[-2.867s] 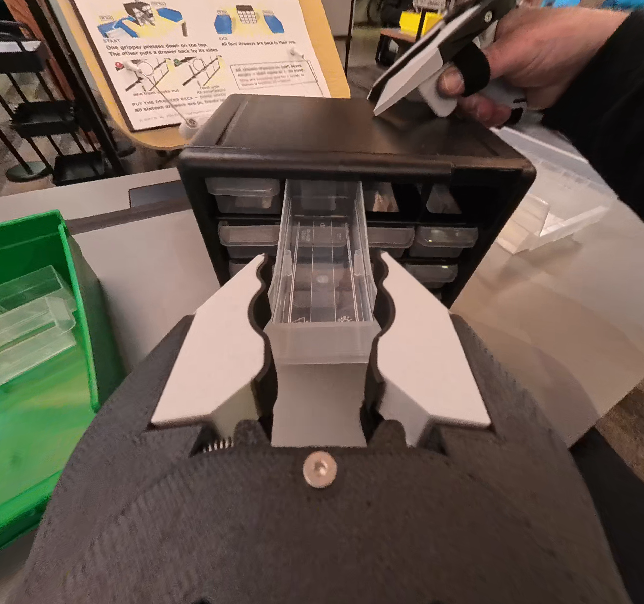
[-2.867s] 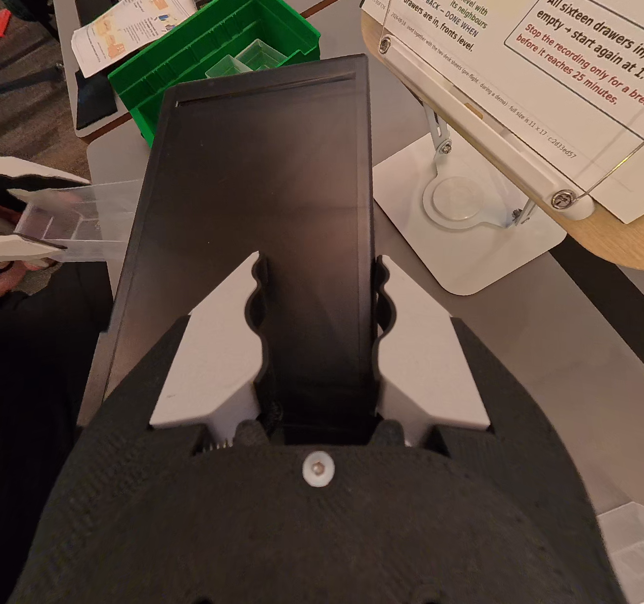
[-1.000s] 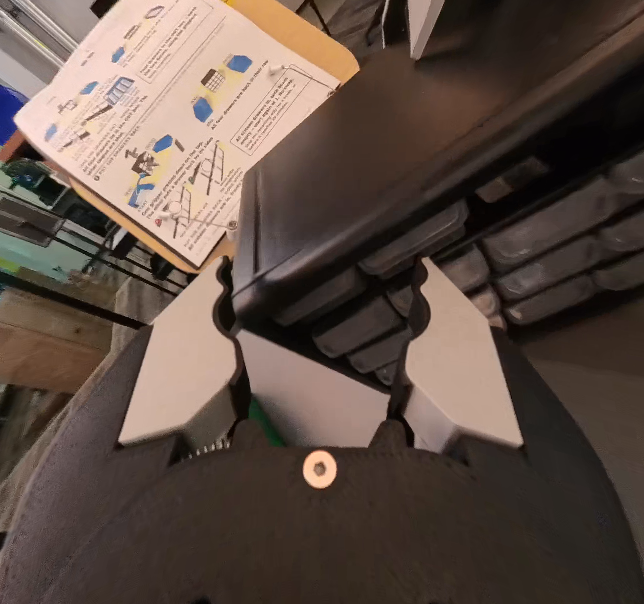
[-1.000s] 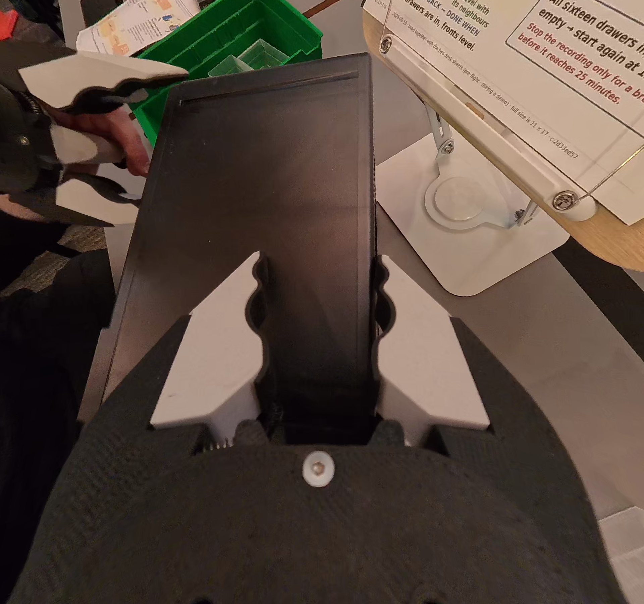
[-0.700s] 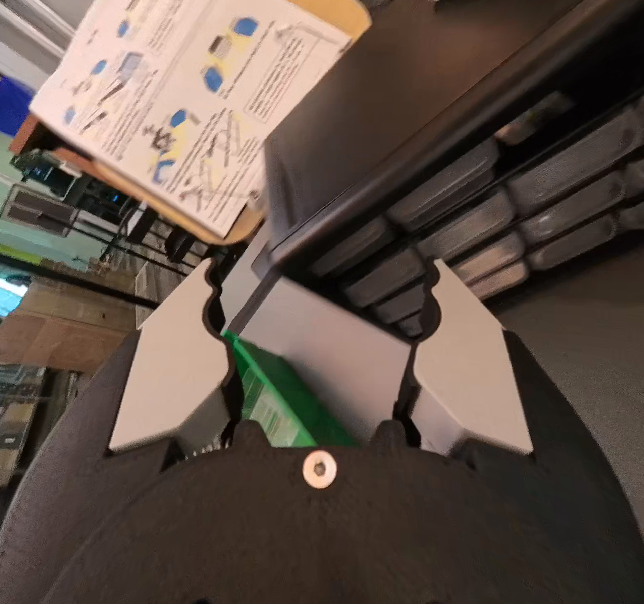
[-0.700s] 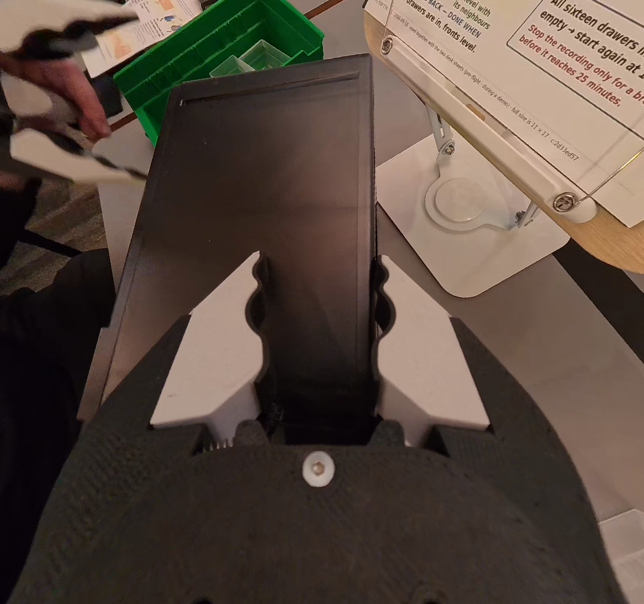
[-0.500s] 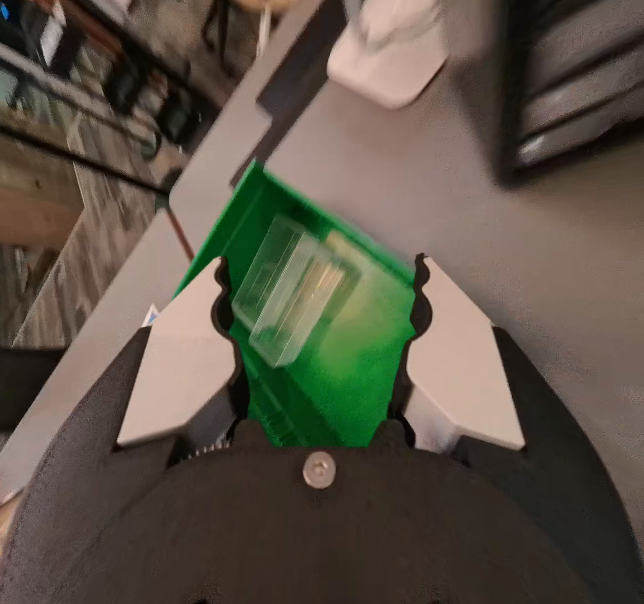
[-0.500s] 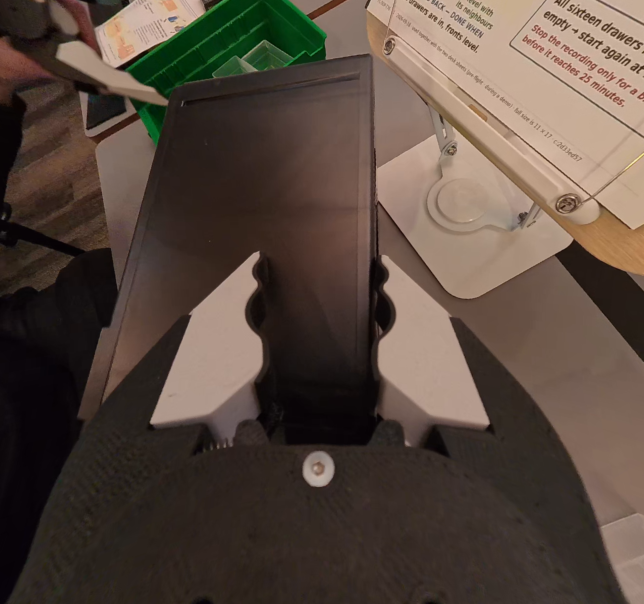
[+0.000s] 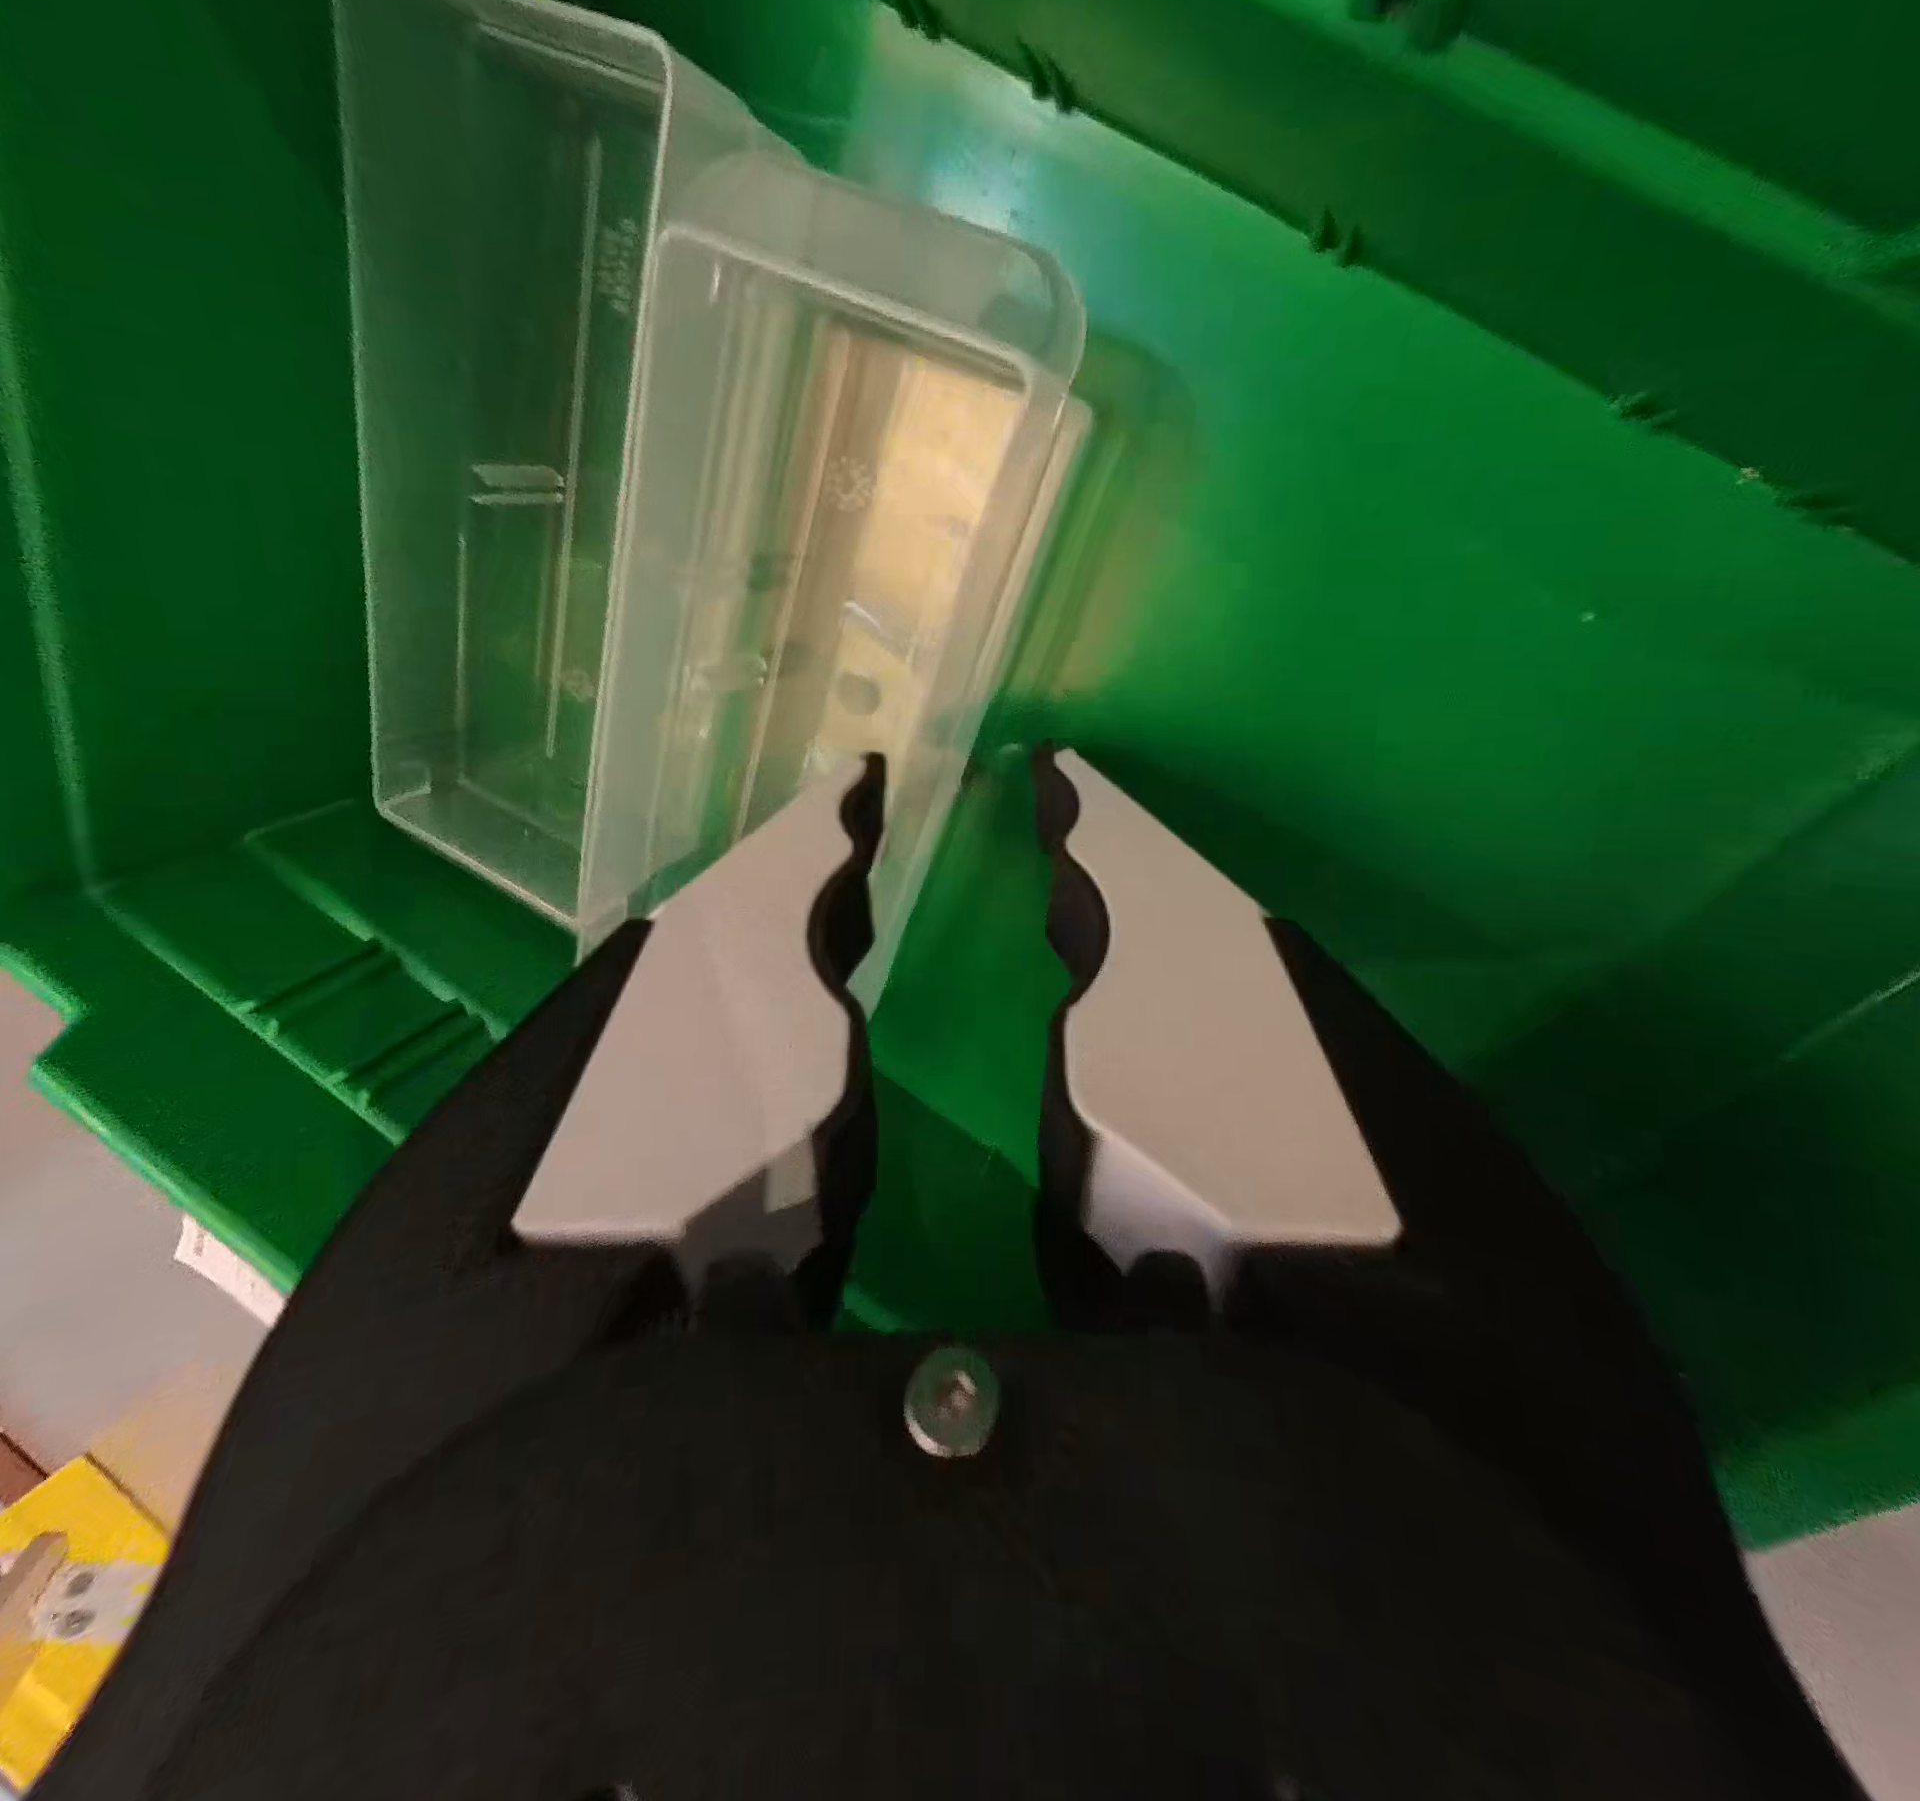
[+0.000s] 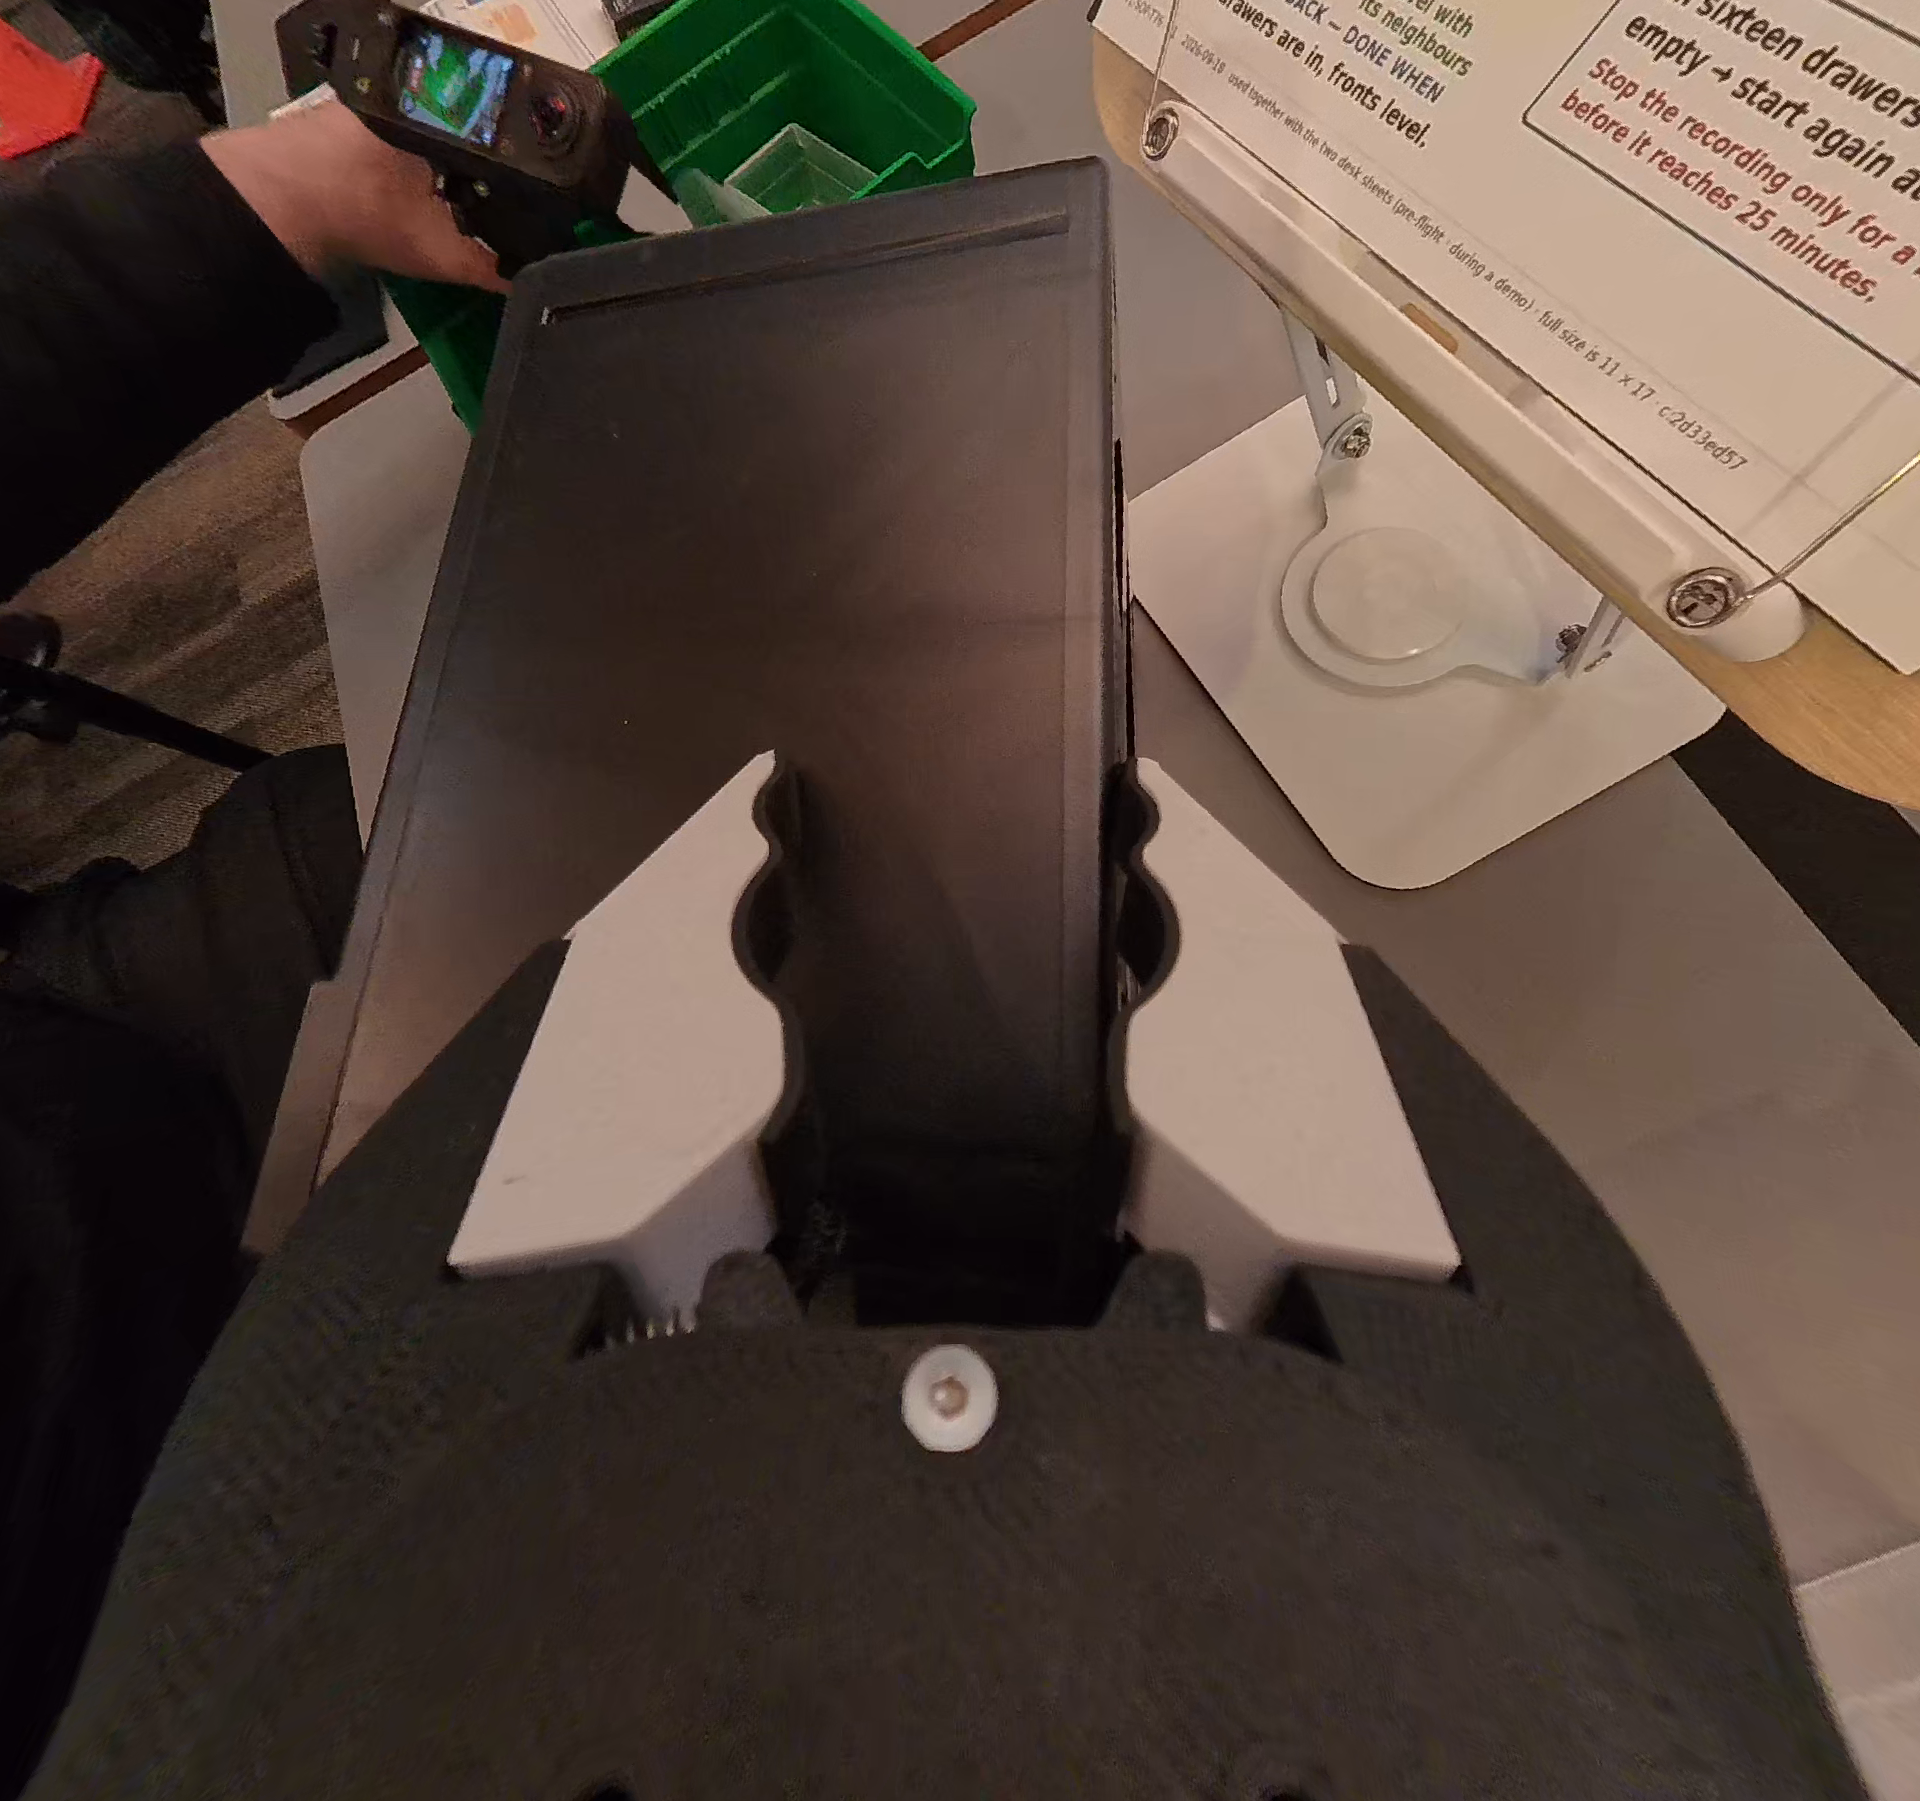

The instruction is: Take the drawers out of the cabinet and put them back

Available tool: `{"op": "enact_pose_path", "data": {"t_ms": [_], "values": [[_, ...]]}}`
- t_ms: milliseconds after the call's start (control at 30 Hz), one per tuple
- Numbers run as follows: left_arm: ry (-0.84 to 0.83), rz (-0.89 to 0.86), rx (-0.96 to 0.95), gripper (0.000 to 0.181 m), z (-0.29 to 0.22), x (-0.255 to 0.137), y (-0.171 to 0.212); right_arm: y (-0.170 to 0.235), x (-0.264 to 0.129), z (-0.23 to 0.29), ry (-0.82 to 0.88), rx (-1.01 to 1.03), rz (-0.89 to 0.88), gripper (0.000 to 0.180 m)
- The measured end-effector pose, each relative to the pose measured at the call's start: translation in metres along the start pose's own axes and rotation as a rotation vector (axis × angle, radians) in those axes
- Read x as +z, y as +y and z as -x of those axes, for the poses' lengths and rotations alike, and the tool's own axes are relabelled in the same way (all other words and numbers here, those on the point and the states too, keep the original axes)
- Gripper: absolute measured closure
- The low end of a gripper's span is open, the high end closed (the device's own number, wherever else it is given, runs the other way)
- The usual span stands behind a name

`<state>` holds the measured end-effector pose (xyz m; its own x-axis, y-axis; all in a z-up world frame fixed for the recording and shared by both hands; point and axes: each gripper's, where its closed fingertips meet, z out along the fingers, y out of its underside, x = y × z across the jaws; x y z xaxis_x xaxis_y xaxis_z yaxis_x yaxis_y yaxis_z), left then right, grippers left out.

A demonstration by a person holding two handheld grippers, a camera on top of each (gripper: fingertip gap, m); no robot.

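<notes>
Two clear drawers (image 9: 665, 525) lie in the green bin (image 9: 1455, 504), up-left of the left claw (image 9: 956, 775), long axes running away from it; claw part open, holding nothing; right claw (image 10: 951, 775) wide open, empty, on the cabinet (image 10: 790, 556) top.

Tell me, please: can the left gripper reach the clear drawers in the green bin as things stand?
Probably yes. The left gripper is open and empty inside the green bin, its fingertips right at the near end of the clear drawers. Nothing lies between them.
</notes>
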<state>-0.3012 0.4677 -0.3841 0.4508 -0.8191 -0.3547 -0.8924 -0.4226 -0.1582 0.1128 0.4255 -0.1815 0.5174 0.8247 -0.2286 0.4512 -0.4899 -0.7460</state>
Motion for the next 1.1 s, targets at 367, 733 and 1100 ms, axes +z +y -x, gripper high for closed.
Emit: {"op": "enact_pose_path", "data": {"t_ms": [367, 733, 1100], "values": [[0.218, 0.075, 0.222, 0.138, -0.077, -0.037, 0.026, 0.0, 0.0, 0.0, -0.004, -0.003, -0.001, 0.118], [0.141, 0.064, 0.2, 0.113, -0.049, -0.022, 0.016, 0.0, 0.0, 0.0, -0.006, 0.005, -0.004, 0.119], [-0.031, -0.026, 0.147, 0.121, -0.027, -0.119, 0.011, 0.0, 0.0, 0.0, -0.007, 0.006, -0.004, 0.119]]}}
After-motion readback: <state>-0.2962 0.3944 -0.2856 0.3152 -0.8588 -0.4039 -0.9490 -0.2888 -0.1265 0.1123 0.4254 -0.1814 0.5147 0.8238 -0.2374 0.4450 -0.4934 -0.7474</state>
